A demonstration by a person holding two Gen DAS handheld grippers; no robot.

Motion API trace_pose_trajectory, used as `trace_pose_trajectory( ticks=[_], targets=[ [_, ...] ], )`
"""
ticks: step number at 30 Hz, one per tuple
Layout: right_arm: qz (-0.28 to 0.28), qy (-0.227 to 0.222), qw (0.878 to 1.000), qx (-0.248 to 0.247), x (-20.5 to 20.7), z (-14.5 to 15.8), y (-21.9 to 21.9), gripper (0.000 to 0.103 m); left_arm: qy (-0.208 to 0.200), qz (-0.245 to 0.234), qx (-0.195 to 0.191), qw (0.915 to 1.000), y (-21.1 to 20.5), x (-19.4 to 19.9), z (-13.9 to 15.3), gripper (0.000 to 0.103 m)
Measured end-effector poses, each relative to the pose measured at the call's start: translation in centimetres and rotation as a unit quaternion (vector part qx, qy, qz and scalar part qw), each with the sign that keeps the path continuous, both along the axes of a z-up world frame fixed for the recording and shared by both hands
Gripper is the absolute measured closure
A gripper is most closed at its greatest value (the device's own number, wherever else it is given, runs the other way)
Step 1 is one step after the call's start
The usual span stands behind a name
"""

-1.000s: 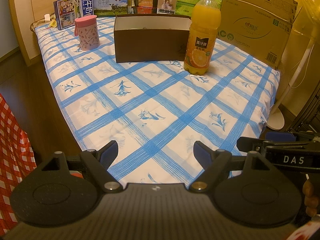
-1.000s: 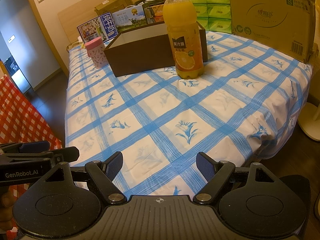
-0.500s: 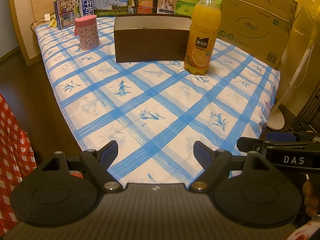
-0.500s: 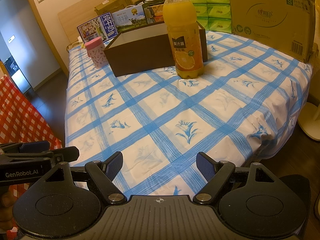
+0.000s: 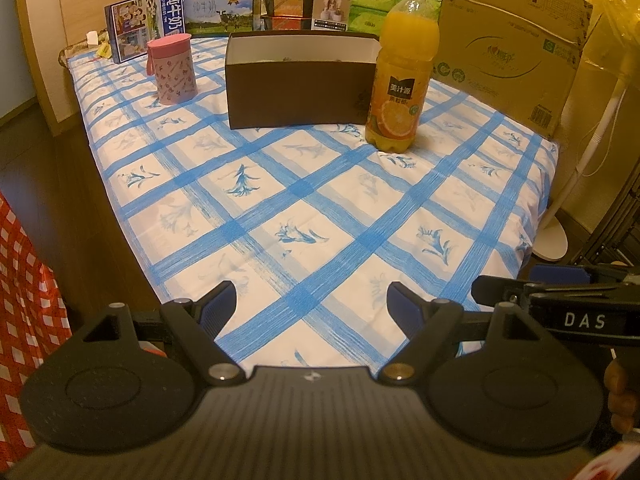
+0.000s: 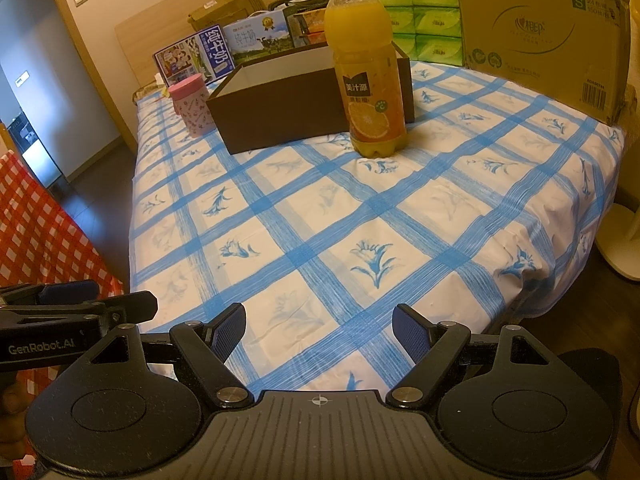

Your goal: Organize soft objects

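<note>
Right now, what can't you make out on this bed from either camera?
- Inside of the brown box: both views, its front wall hides the floor; only specks show above the rim.
- Items behind the box: left view, small and partly blocked.
- Big carton: right view, cut by the top edge.
- Soft objects to sort: none identifiable in either view.

"DAS" marks the right hand-held gripper (image 5: 580,320); "GenRobot.AI" the left hand-held gripper (image 6: 40,348).
</note>
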State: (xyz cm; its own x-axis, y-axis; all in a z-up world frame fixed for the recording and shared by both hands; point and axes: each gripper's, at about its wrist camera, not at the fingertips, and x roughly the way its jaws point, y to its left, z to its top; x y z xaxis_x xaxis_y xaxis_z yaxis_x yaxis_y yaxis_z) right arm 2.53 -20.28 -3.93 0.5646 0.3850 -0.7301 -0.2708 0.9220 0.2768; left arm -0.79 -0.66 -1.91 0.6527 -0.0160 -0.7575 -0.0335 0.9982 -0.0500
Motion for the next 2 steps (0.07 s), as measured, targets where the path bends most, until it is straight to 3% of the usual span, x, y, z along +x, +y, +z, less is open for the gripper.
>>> trace_pose_trajectory(
  ticks=[2],
  targets=[
    [0.0,0.0,1.0,0.0,0.0,0.0,-0.01,0.023,0.001,0.001,-0.001,1.0,0.0,0.0,0.0,0.022]
  ],
)
